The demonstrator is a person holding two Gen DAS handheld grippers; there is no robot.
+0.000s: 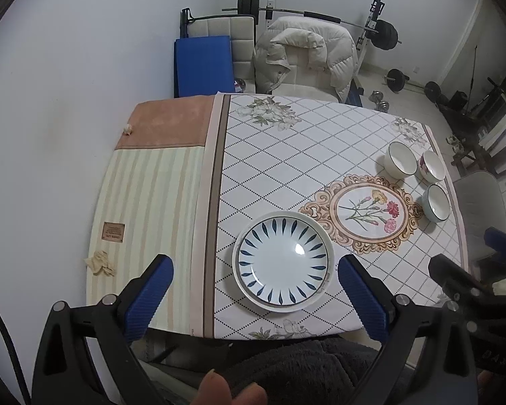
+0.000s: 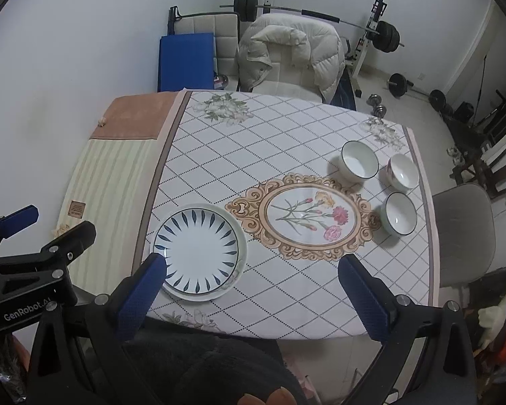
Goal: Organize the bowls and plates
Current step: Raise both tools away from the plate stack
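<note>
Room: home gym, barbell rack (image 1: 371,23) at 12 o'clock beyond the table (image 1: 172,209), puffer jacket (image 1: 303,57) draped over a chair.
Cloth: diamond-checked tablecloth (image 1: 286,155) with a flower medallion (image 2: 307,216) at centre.
Plates: leaf-patterned plate (image 1: 283,258) stacked on another, near edge, 6 o'clock.
Bowls: three bowls (image 2: 360,161) clustered at 3 o'clock, well apart from the plates.
Left gripper (image 1: 254,273): jaws spread wide, holding nothing, above the plates.
Right gripper (image 2: 253,270): jaws spread, empty.

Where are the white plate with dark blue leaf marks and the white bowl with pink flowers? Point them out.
white plate with dark blue leaf marks (image 1: 283,259): left wrist view, plain centre.
white bowl with pink flowers (image 2: 402,172): right wrist view, inner wall.
</note>
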